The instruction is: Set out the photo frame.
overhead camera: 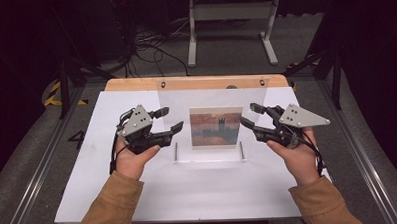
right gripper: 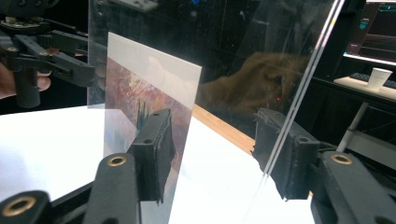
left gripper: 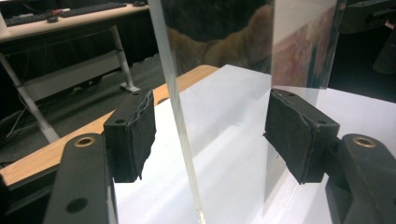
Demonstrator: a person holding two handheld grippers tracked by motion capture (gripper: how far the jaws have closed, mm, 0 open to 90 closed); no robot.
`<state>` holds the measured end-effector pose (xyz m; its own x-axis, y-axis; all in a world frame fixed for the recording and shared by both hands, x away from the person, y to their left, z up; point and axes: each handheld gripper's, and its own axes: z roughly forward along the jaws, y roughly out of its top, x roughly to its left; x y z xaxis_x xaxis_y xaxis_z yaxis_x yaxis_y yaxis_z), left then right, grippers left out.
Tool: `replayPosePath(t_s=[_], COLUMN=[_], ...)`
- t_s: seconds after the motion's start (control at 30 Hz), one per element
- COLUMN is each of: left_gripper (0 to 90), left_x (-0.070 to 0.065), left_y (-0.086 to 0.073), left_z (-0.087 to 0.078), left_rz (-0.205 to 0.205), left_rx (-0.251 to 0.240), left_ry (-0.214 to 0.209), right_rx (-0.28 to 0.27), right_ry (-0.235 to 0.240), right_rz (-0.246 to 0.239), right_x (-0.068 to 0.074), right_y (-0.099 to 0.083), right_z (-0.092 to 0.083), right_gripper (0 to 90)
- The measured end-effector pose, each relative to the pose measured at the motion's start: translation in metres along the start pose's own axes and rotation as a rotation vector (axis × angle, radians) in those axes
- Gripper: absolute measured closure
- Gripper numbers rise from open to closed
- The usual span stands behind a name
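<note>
A clear acrylic picture frame stands upright near the middle of the white table, its transparent panels rising from a clear base whose near lip lies toward the person; held inside it, between the panels, is a painted print of a reddish sky over dark towers, with a pale border below; the left gripper sits just beside the frame's left edge and the right gripper just beside its right edge, each held from underneath by a hand in a tan sleeve; in the left gripper view the jaws stand wide, the frame's clear edge running up between the black pads without touching either; in the right gripper view the jaws also stand wide, one pad in front of the print and the other behind the panel's edge, with no pad pressing on the frame; a wooden strip runs along the far side of the table, and beyond it, on the grey floor, stand the legs of a white stand.
</note>
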<state>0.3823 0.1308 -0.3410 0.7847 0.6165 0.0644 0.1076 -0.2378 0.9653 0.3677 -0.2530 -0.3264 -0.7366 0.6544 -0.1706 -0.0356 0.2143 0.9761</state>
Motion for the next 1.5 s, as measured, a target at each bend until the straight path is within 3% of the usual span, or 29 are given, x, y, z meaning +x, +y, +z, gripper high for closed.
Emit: replayPosePath(t_s=[0.23, 0.47, 0.67, 1.0, 1.23, 1.33, 1.5], left_gripper=[33.2, 32.0, 29.8, 27.7, 26.2, 25.6, 24.4], left_x=[0.003, 0.004, 0.002, -0.002, -0.002, 0.0, 0.004], left_y=[-0.008, -0.018, -0.026, -0.042, -0.063, -0.077, -0.095], left_z=[-0.005, -0.016, -0.034, -0.066, -0.084, -0.089, -0.095], left_rz=[-0.014, -0.028, -0.032, -0.028, -0.053, -0.059, -0.089], left_rx=[0.014, 0.032, 0.047, 0.106, 0.13, 0.164, 0.173], left_ry=[0.016, 0.02, 0.03, 0.044, 0.046, 0.054, 0.071], right_rx=[0.031, 0.04, 0.072, 0.097, 0.147, 0.172, 0.196], right_ry=[-0.04, -0.066, -0.1, -0.11, -0.11, -0.106, -0.115], right_rz=[-0.03, -0.014, -0.01, 0.012, 0.043, 0.058, 0.086], right_x=[-0.002, -0.004, -0.003, -0.001, -0.001, 0.0, 0.001], right_y=[-0.002, -0.005, -0.007, -0.015, -0.033, -0.043, -0.058], right_z=[0.005, 0.0, -0.019, -0.054, -0.078, -0.083, -0.09], right_gripper=[40.3, 34.0, 26.2, 22.5, 21.3, 21.1, 20.7])
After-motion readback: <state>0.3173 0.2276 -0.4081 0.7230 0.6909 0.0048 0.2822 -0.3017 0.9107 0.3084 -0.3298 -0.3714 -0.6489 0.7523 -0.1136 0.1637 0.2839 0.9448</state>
